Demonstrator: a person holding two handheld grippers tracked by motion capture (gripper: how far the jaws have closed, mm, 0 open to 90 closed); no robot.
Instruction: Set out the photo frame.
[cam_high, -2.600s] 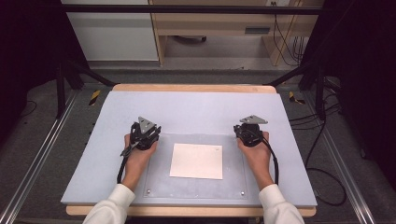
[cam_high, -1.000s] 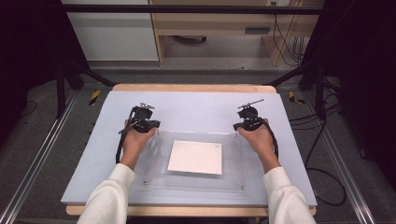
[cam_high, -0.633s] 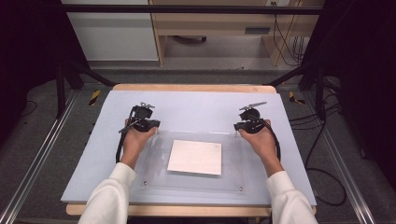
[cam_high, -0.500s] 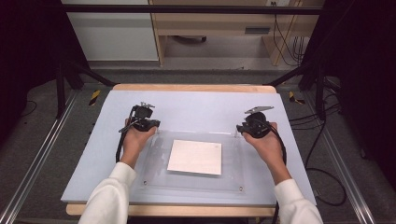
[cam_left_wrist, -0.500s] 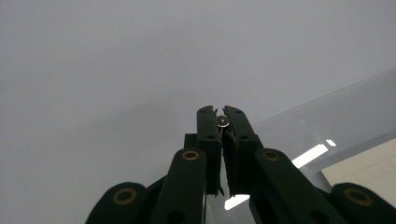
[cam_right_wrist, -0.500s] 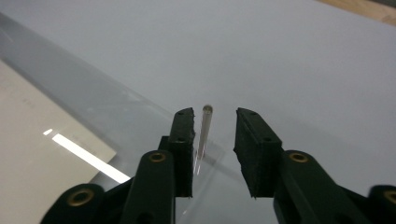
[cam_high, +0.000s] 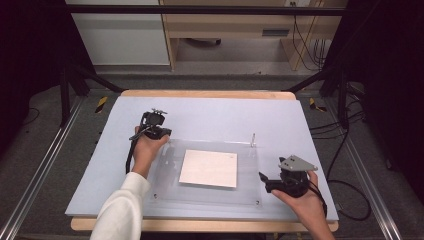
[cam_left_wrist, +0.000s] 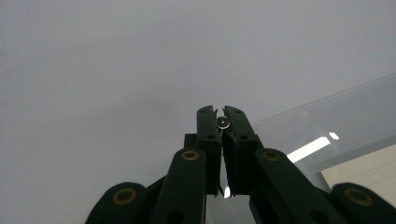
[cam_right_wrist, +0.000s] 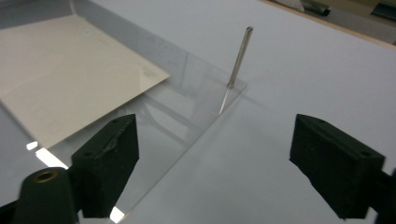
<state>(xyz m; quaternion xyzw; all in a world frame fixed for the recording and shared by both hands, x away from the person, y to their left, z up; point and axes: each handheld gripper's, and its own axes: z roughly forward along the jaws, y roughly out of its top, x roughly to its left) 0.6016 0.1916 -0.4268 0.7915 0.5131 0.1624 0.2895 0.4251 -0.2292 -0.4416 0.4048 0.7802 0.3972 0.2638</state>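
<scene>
Jaws of our left gripper (cam_left_wrist: 223, 122) pinch a metal pin (cam_left_wrist: 223, 122) at the acrylic sheet's (cam_high: 250, 192) corner. Our right gripper's (cam_right_wrist: 233, 158) jaws have just been opening and stand wide, empty, near another upright pin (cam_right_wrist: 239, 56).

The left gripper (cam_high: 159, 131) is clamped tight, its arm stretched forward. The right gripper (cam_high: 265, 181) sits nearer the person, its jaws having just been opening, wide apart with nothing between them.

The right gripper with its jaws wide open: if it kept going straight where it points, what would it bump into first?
Probably the thin metal pin standing at the corner of the clear plate. The right gripper points toward it, though the pin sits slightly left of centre, so it might slip past.
</scene>
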